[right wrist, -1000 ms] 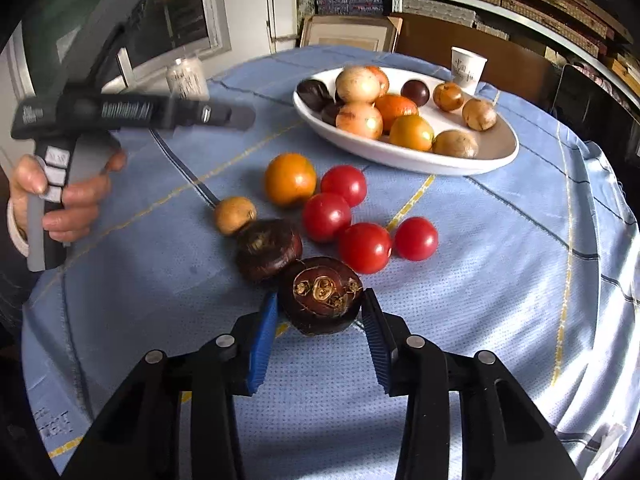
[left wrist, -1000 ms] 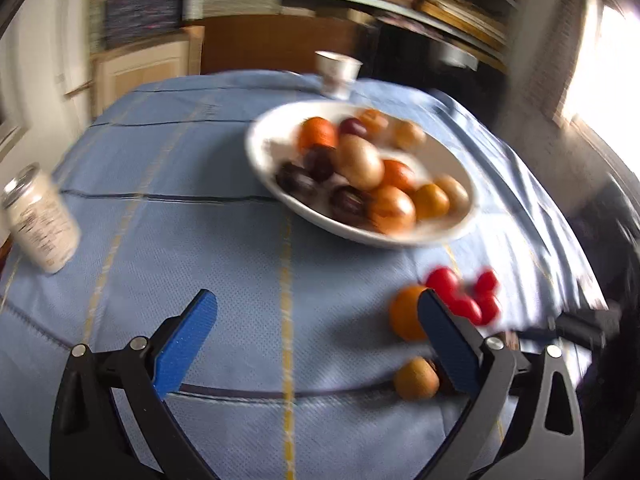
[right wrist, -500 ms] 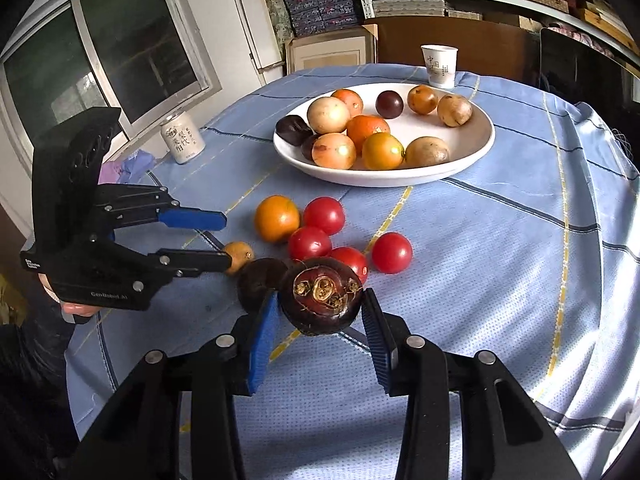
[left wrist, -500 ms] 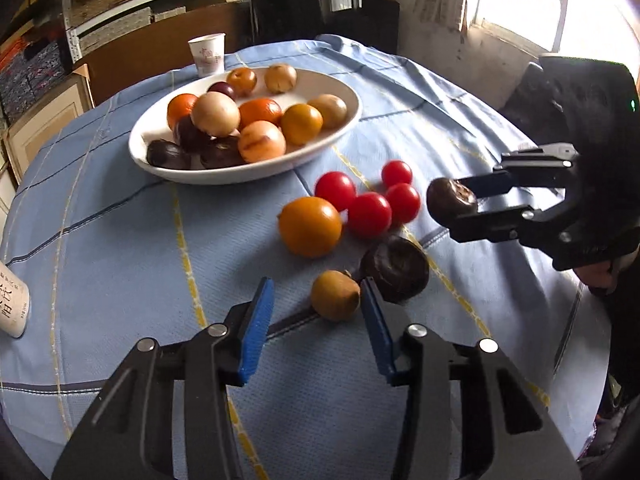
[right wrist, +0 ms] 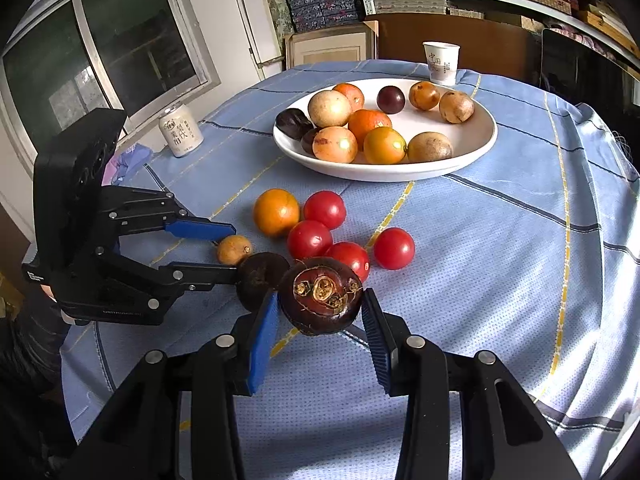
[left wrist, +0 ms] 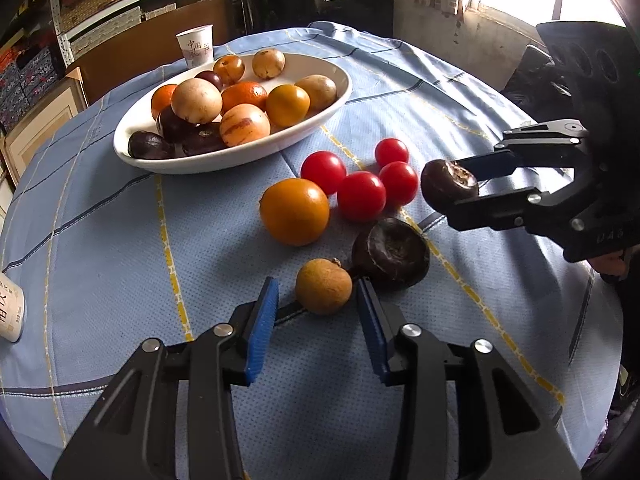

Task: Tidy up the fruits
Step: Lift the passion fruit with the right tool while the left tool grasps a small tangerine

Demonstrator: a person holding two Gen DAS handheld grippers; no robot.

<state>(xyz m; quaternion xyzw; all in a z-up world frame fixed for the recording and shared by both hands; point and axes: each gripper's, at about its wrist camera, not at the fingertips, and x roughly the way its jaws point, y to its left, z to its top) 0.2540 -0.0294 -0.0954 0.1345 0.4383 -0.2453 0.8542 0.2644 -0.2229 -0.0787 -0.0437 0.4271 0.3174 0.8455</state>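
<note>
left claw (left wrist: 316,300) narrowed, closing around brown fruit (left wrist: 324,286)

Fruit on a table, part in a bowl, part loose before it

The bowl (right wrist: 476,152) sits toward the far side of the table (right wrist: 500,280), a paper cup (right wrist: 441,61) behind it and a can (right wrist: 181,131) to its left. Before the bowl lie an orange (right wrist: 276,212) and four tomatoes (right wrist: 325,209) in a cluster; nearer still, a small round fruit (right wrist: 234,249) lies beside a mangosteen (right wrist: 260,278).
</note>
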